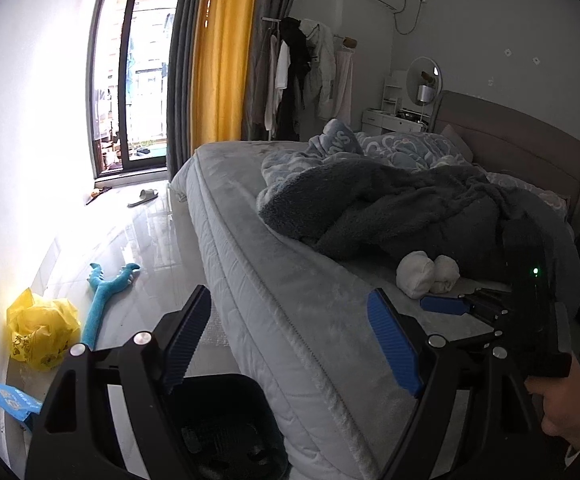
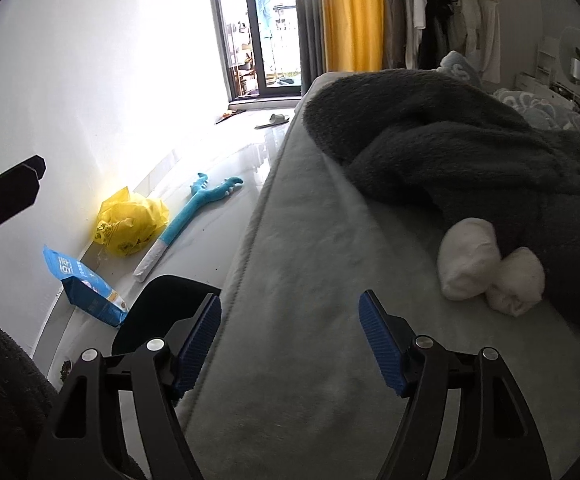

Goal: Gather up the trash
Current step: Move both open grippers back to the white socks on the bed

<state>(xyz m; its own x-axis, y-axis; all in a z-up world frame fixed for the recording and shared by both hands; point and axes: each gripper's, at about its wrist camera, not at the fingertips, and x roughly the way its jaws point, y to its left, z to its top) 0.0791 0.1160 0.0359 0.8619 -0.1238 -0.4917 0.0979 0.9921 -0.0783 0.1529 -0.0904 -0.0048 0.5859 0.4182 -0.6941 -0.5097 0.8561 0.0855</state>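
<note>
Two white crumpled wads [image 1: 426,274] [image 2: 490,266] lie on the grey bed [image 1: 290,300] [image 2: 310,320] beside a dark fleece blanket [image 1: 390,208] [image 2: 450,140]. A yellow plastic bag [image 1: 42,328] [image 2: 132,222] and a blue packet [image 1: 8,398] [image 2: 86,286] lie on the floor by the white wall. A black bin [image 1: 226,420] [image 2: 166,304] stands at the bed's edge. My left gripper [image 1: 294,344] is open and empty over the bed edge. My right gripper [image 2: 290,340] is open and empty above the bed, short of the wads; it also shows in the left wrist view [image 1: 450,304].
A blue plush toy [image 1: 106,292] [image 2: 198,208] lies on the glossy floor. A slipper [image 1: 143,197] [image 2: 272,120] lies near the balcony door. Yellow curtain [image 1: 222,60], clothes rack [image 1: 302,76] and a dresser [image 1: 394,120] stand beyond the bed.
</note>
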